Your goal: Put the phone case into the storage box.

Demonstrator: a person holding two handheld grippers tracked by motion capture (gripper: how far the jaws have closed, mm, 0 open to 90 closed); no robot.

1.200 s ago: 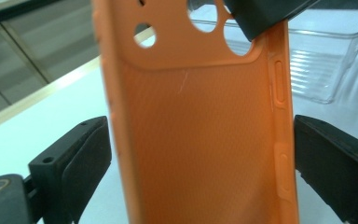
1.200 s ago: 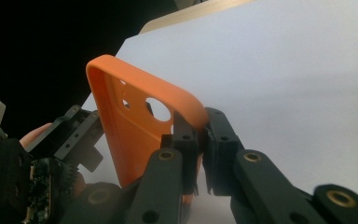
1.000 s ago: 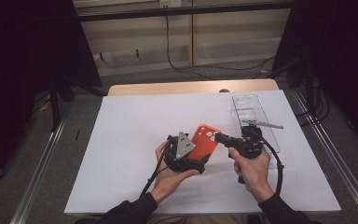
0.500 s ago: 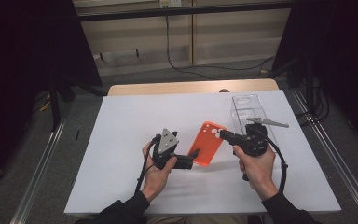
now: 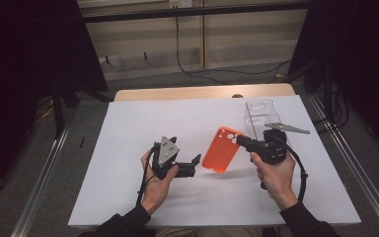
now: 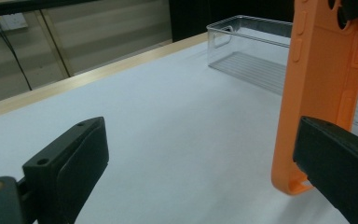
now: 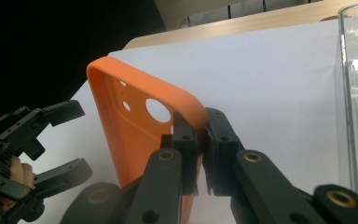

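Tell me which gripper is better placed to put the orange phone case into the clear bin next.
Right. The right gripper is already shut on the orange phone case at its top edge, and the clear bin sits just beyond it. The left gripper stands open beside the case, gripping nothing.

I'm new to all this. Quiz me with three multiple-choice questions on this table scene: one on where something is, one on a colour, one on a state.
1. Where does the clear plastic bin stand?
A. far right of the table
B. near left corner
C. on the floor

2. What colour is the phone case?
A. blue
B. orange
C. green

3. How is the left claw?
A. clamped on the case
B. open, holding nothing
C. shut on a cable

Answers: 1 A, it sits beyond the right claw; 2 B, plainly orange; 3 B, its jaws stand apart, nothing pinched.
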